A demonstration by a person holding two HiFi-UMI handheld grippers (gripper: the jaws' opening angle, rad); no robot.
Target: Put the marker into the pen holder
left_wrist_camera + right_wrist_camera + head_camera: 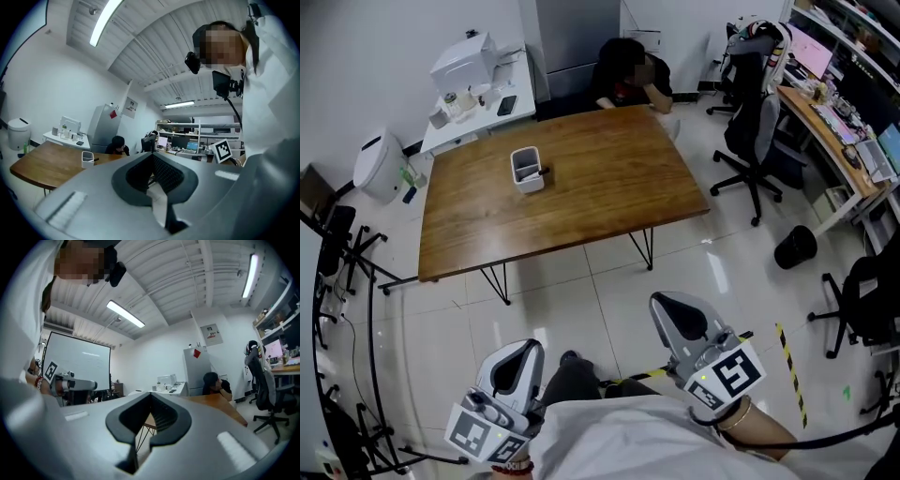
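Closest to the body, the left gripper and the right gripper hang over the tiled floor, well apart from the wooden table. Each gripper view shows its jaws pressed together with nothing between them.

On the table stands the white pen holder. A small dark thing, probably the marker, lies just beside its right wall. It is too small to say whether it touches the holder. I judge the task has not begun: the step in hand is the approach. The next move calls for stepping to the table, opening one gripper and lowering it over the marker.

Behind the table a seated person leans on its far edge.

No brand or text is readable. I see only the square markers on the gripper cubes and an illegible wall notice.
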